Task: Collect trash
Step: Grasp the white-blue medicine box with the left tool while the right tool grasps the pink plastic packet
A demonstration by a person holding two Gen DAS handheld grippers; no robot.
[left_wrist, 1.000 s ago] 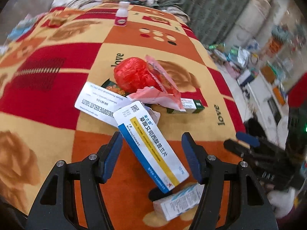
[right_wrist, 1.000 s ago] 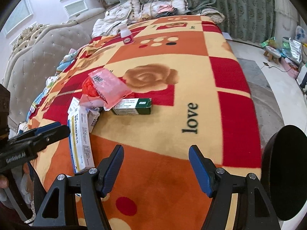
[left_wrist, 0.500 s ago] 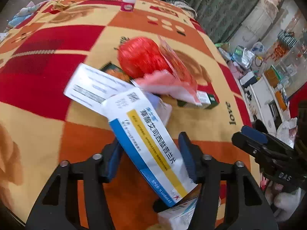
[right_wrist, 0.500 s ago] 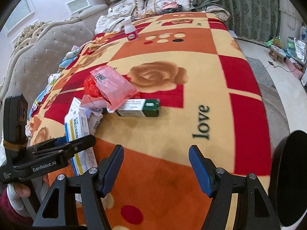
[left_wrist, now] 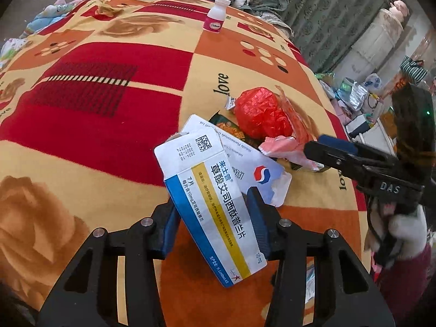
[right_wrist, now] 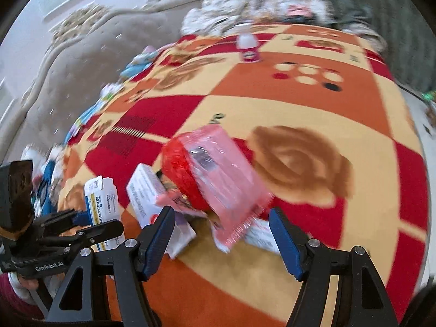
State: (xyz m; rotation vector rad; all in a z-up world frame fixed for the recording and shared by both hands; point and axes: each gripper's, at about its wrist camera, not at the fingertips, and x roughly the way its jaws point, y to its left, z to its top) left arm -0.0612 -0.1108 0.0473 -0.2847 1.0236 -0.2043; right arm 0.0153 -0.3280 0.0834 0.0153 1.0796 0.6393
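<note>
on the fuzzy red, orange and cream patchwork blanket (left_wrist: pixel 90 125), the left gripper (left_wrist: pixel 211 218) has just been closing its jaws and now pinches the flat white cardboard medicine box with blue and yellow stripes (left_wrist: pixel 209 199). right of it lie a second white carton (left_wrist: pixel 261 171), a crinkled red plastic ball (left_wrist: pixel 259 111) and a glossy pink film wrapper (right_wrist: pixel 226 179). the right gripper (right_wrist: pixel 222 234) hovers agape, the wrapper's edge between its blue fingers.

Medicine box (left_wrist: pixel 209 204) overlaps flat carton (left_wrist: pixel 245 158) near bed's (left_wrist: pixel 90 125) near edge; crumpled bag (left_wrist: pixel 259 114) just behind; bottle (left_wrist: pixel 215 17) toward far edge
</note>
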